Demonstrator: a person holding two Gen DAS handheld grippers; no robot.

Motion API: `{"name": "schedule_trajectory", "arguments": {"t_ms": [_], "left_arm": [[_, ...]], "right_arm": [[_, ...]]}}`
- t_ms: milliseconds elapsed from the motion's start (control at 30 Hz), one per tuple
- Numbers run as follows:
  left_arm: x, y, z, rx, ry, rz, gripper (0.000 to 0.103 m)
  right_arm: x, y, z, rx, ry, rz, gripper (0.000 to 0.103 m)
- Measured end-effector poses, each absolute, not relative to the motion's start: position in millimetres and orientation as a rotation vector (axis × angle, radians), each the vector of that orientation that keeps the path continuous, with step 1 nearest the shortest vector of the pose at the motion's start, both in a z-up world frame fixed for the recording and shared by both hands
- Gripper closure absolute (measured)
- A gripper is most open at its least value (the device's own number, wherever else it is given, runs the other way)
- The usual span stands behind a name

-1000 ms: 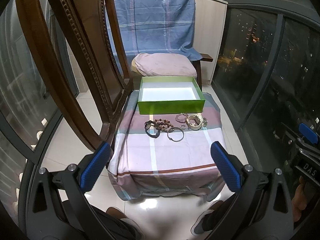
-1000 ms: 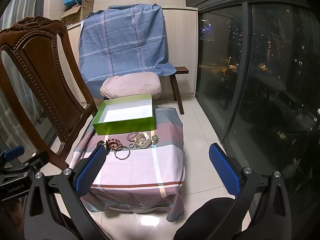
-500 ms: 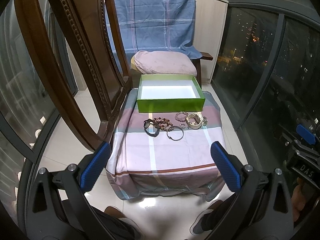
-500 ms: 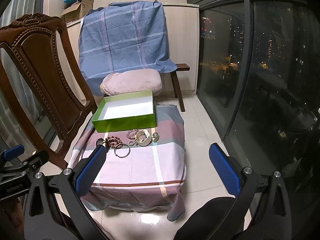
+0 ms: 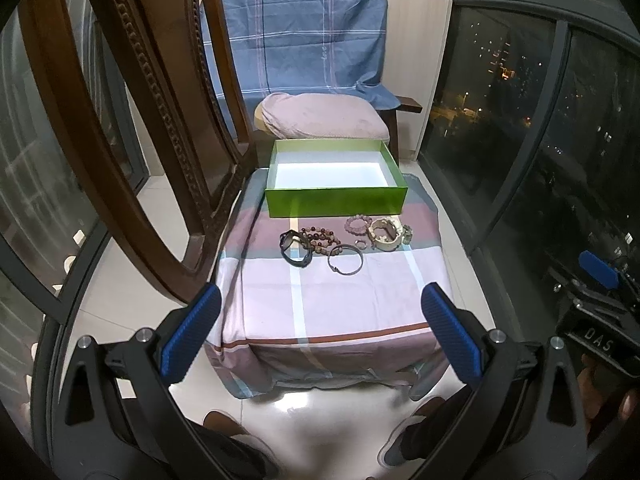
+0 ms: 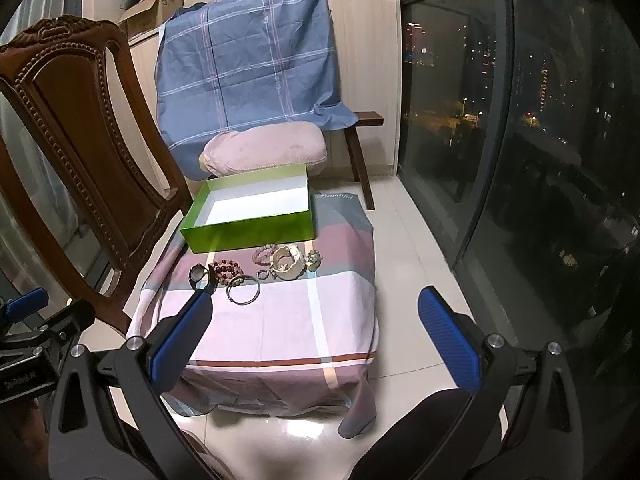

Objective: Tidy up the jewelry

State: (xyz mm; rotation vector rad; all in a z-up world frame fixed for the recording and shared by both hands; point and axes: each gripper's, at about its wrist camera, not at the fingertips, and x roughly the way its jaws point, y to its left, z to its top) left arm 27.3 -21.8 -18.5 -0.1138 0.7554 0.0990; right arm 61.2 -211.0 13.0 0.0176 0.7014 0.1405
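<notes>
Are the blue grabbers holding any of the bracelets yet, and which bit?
No. The left gripper and right gripper are both open and empty. The bracelets lie on the cloth-covered table.

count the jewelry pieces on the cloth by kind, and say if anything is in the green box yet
beaded bracelets: 3 (brown, pink, green)
plain metal bangle: 1
cream bangle: 1
black wristband, maybe a watch: 1
small ring: 1
total: 7
green box: 0 inside, only its white floor shows
</notes>
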Motion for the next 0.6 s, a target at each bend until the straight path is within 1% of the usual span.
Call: {"name": "schedule_trajectory", "arguments": {"t_ms": [167, 367, 533, 600], "left_arm": [[35.7, -17.8, -34.3, -0.135, 0.762, 0.106, 0.004], [57.5, -11.3, -70.5, -0.129, 0.835, 0.124, 0.004], [77.6, -12.8, -94.8, -0.062, 0.889, 0.109, 0.004], [87.6, -6.2, -103.8, -0.100, 0.918, 0.093, 0.004]], "right_arm": [[66.7, -210.6, -1.4, 0.002, 0.703, 0.153, 0.003], [82.2, -211.4, -26.7, 0.012, 0.738, 0.200, 0.003], [99.7, -205.9, -44.9, 0.012, 0.769, 0.230, 0.003], [108.2, -202.7, -52.7, 0.016, 0.790, 0.244, 0.003]]}}
